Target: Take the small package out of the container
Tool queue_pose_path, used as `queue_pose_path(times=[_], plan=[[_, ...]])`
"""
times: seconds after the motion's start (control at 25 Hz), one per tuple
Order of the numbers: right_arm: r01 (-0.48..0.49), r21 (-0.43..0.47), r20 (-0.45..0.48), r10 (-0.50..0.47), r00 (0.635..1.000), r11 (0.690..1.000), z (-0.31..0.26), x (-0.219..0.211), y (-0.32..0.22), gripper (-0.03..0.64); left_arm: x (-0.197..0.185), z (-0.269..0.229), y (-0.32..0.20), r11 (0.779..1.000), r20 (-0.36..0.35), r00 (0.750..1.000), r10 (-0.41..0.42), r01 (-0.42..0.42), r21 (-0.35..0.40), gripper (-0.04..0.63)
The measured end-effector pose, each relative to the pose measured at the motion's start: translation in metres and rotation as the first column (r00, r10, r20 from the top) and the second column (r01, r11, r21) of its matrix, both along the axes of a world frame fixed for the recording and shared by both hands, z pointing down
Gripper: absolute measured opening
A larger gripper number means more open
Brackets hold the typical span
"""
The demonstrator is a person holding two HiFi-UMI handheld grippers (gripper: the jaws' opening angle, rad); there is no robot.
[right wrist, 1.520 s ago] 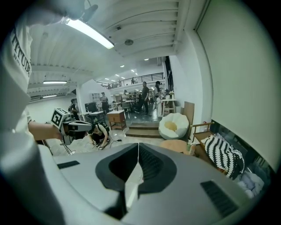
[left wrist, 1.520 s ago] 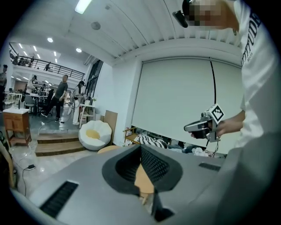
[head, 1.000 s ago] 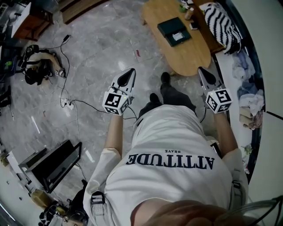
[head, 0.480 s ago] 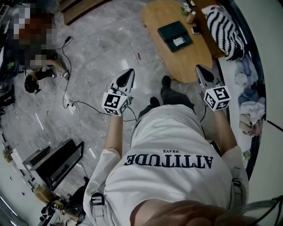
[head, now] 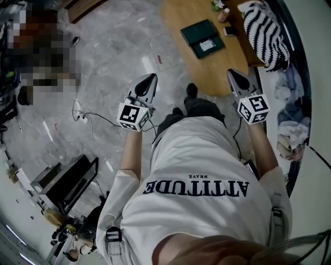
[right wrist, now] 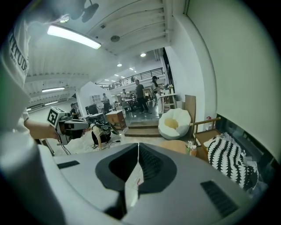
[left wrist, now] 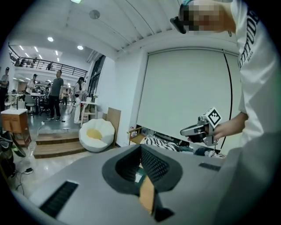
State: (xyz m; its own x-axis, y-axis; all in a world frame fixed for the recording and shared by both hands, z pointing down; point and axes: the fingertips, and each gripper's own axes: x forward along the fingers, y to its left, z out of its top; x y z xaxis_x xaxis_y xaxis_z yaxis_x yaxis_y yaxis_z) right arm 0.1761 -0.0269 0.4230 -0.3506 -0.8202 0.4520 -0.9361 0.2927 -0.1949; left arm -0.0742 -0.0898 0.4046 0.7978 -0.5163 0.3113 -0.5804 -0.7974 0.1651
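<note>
A flat dark green container (head: 202, 38) lies on the oval wooden table (head: 220, 70) ahead of me, with a small pale package (head: 208, 45) showing inside it. My left gripper (head: 150, 78) hangs over the marble floor, left of the table, jaws closed on nothing. Over the table's near edge my right gripper (head: 230, 74) is shut and empty too. In the left gripper view the closed jaws (left wrist: 141, 146) point toward the table, with the right gripper (left wrist: 199, 128) off to the side. The right gripper view shows its own jaws (right wrist: 138, 146) together and the left gripper (right wrist: 66, 125) beyond.
A black-and-white striped cushion (head: 266, 31) lies right of the table beside piled clothes (head: 290, 124). Small bottles (head: 221, 11) and a phone (head: 228, 31) sit on the table's far end. Cables (head: 85, 116) and a black case (head: 72, 183) lie on the floor at left. A white beanbag (right wrist: 174, 123) stands further off.
The person has stepped toward the table: table and container have shifted down-left in the head view. Both grippers ride slightly higher and stay shut.
</note>
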Motion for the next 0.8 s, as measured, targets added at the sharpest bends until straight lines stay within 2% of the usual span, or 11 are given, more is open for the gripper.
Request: queue_pose_path(times=[0.4, 0.8], plan=[[0.042, -0.084, 0.029, -0.040, 0.999, 0.996, 0.047, 0.040, -0.048, 0.021, 0.050, 0.027, -0.034, 0.998, 0.043, 0.999, -0.021, 0.024, -0.061, 0.022], [0.041, -0.128, 0.036, -0.037, 0.999, 0.991, 0.071, 0.053, -0.077, 0.021, 0.071, 0.042, -0.065, 0.996, 0.076, 0.997, 0.001, 0.005, -0.084, 0.023]])
